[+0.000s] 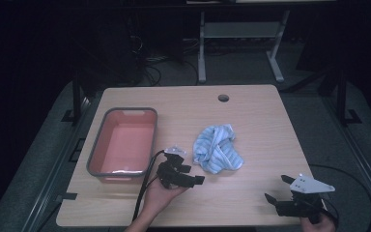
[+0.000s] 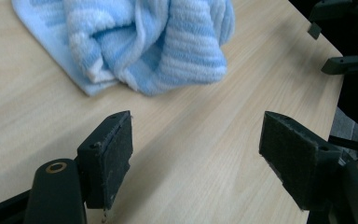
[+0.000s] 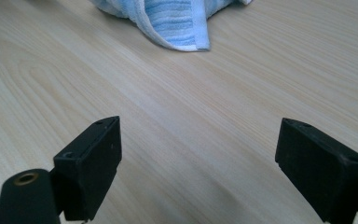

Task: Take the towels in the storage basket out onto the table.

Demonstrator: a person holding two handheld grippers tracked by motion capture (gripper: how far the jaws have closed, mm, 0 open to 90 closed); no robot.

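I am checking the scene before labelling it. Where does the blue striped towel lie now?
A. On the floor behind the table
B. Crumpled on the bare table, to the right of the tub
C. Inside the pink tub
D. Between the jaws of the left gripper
B: the towel lies crumpled on the table, apart from the pink tub, and the left gripper stands open just short of it.

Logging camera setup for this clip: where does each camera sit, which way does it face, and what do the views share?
High view: above the person's side, looking forward and down on the table, pink tub, blue striped towel, both hands and grippers.
Left gripper view: rides the left gripper, looking between its open jaws at the towel; the right gripper shows beyond.
Right gripper view: rides the right gripper, low over the tabletop, open jaws facing the towel's hem.
Shared: all three show the towel.
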